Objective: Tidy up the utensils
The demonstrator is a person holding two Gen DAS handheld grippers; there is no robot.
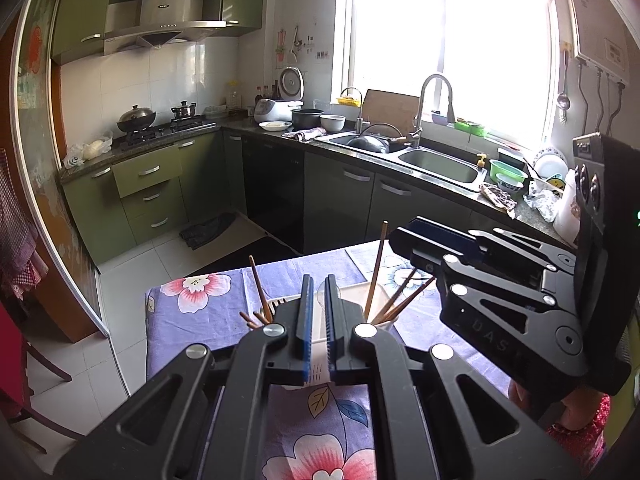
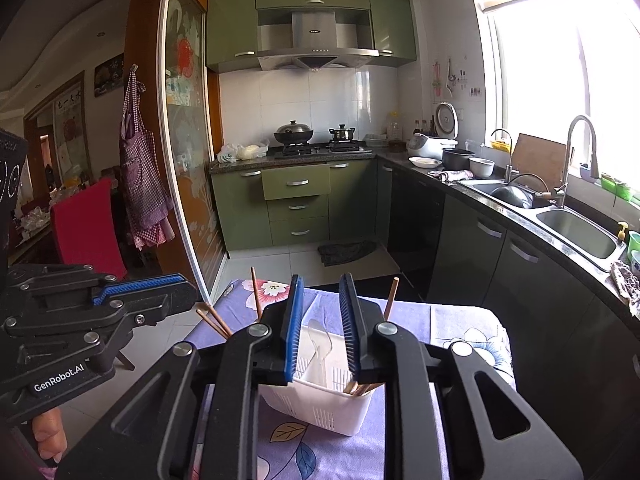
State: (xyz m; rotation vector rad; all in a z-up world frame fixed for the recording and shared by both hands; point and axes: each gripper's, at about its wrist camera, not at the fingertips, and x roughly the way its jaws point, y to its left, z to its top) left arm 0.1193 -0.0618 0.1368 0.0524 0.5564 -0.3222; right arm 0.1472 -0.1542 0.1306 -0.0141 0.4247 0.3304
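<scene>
A white slotted utensil basket (image 2: pixel 320 404) stands on the table with the purple flowered cloth (image 2: pixel 460 320). Brown chopsticks (image 2: pixel 255 292) stick up from its left end, and more chopsticks (image 2: pixel 391 298) from its right end. Clear plastic spoons (image 2: pixel 322 344) lie in the middle compartment. My right gripper (image 2: pixel 321 280) hovers over the basket, open, with nothing between its blue pads. My left gripper (image 1: pixel 319 284) is shut and empty, also just above the basket (image 1: pixel 352 292), between the two chopstick groups (image 1: pixel 258 288). Each gripper shows in the other's view: the left gripper (image 2: pixel 184 282), the right gripper (image 1: pixel 404 240).
Beyond the table's far edge is tiled floor with a dark rag (image 2: pixel 346 252). Green cabinets and a stove (image 2: pixel 316 146) line the back wall. A counter with a double sink (image 2: pixel 576 232) runs along the right. A red chair (image 2: pixel 86 224) stands left.
</scene>
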